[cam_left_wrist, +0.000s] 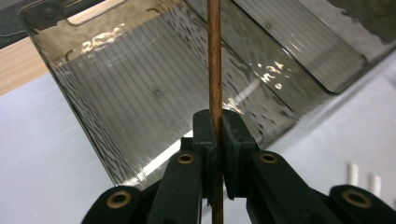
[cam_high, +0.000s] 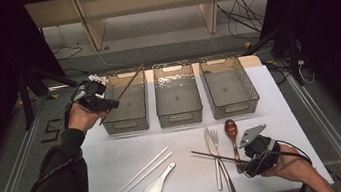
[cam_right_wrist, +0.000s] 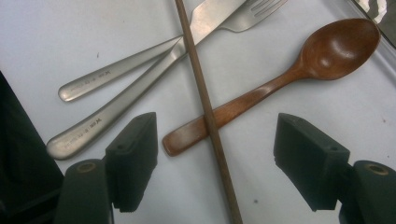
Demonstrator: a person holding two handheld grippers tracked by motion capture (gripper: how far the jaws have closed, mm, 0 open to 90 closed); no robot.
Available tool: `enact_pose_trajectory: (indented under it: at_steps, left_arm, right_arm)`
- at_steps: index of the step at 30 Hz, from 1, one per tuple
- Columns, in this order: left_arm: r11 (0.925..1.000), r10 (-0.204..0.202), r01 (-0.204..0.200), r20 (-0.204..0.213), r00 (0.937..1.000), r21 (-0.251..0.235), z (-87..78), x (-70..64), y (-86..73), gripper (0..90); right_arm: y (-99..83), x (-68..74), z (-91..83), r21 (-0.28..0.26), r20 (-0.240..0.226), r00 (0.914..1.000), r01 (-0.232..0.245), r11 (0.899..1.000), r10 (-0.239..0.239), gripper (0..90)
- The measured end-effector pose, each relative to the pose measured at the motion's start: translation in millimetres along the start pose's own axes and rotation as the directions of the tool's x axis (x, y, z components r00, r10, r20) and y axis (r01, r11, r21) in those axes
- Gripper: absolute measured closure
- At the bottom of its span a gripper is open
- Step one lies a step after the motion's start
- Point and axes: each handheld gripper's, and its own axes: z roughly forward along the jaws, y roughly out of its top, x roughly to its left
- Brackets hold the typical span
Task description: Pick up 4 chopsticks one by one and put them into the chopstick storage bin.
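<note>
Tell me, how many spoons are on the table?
2. A white spoon lies near the front edge beside the white chopsticks; a brown wooden spoon lies at the right, beside the fork.

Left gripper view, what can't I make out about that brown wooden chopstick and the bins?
- Brown wooden chopstick: both ends cut off by the top and bottom edges, left gripper view.
- Smoky clear plastic bin: near end hidden behind the shut left claw.
- Two white chopsticks: just their ends, at the right edge.
</note>
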Motion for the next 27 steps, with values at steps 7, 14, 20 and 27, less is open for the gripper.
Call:
enact_pose_trajectory:
  at_steps: [7, 14, 20, 27]
  left_arm:
    - [0.9995, -0.032, 0.032, -0.025, 0.9992, -0.003, 13.6, 13.7, 5.7, 84.7]
    - [0.9985, -0.055, 0.055, -0.037, 0.9978, -0.003, 20.6, 22.5, 10.4, 84.6]
    - [0.9968, -0.08, 0.08, -0.034, 0.9962, -0.01, 28.2, 27.3, 9.2, 84.6]
    - [0.9954, -0.096, 0.095, -0.03, 0.995, -0.004, 37.1, 30.2, 8.0, 84.5]
  right_arm:
    - [-0.1, -0.3, 0.1, 0.001, -0.001, 1.0, -0.001, 1.0, 0.001, 31.5]
    - [-0.2, -1.1, 0.5, 0.001, 0.001, 1.0, 0.001, 1.0, -0.001, 31.5]
    - [-0.3, -1.4, 0.9, 0.001, -0.002, 1.0, 0.002, 1.0, -0.002, 31.5]
    - [-0.2, -1.0, 1.3, 0.002, -0.004, 1.0, 0.003, 1.0, -0.003, 31.5]
